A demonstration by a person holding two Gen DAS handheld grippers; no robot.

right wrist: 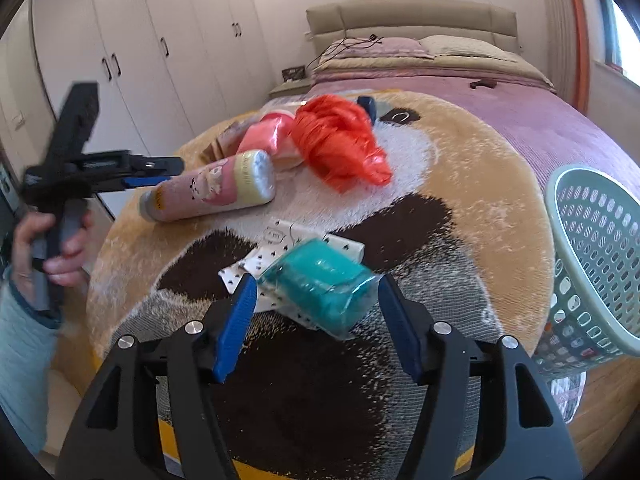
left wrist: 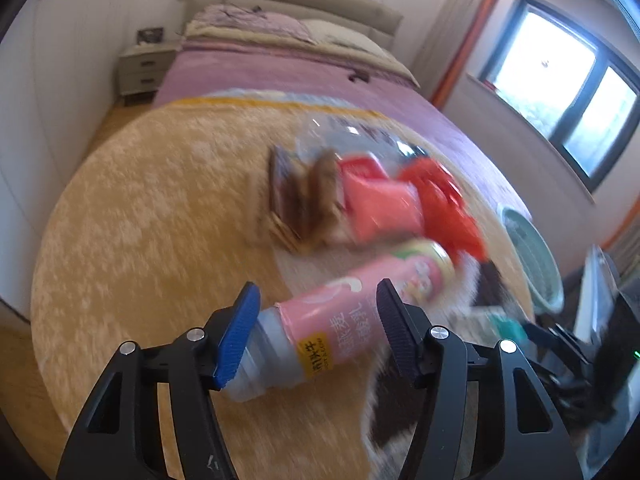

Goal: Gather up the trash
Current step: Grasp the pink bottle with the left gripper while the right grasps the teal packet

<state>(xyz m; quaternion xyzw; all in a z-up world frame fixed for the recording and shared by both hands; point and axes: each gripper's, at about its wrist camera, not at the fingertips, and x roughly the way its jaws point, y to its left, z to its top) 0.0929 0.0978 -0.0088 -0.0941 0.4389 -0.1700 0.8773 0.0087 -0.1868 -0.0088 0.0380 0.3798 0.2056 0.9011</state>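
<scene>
A pink bottle [left wrist: 348, 312] lies on its side on the panda blanket [left wrist: 140, 220], its grey cap end between the open fingers of my left gripper [left wrist: 316, 320]. The same bottle [right wrist: 212, 188] shows in the right wrist view, with the left gripper [right wrist: 160, 170] at its cap. My right gripper [right wrist: 316, 300] is open around a teal plastic packet [right wrist: 320, 284] that lies on a white patterned wrapper [right wrist: 280, 240]. An orange-red plastic bag [right wrist: 336, 140], a pink packet [right wrist: 264, 132] and brown wrappers [left wrist: 304, 196] lie behind.
A pale green perforated basket [right wrist: 596, 256] stands at the right edge of the blanket [right wrist: 460, 184]; it also shows in the left wrist view [left wrist: 532, 256]. The bed's pillows and headboard [right wrist: 412, 20] are behind. White wardrobes [right wrist: 140, 40] are at the left, a window [left wrist: 560, 80] at the right.
</scene>
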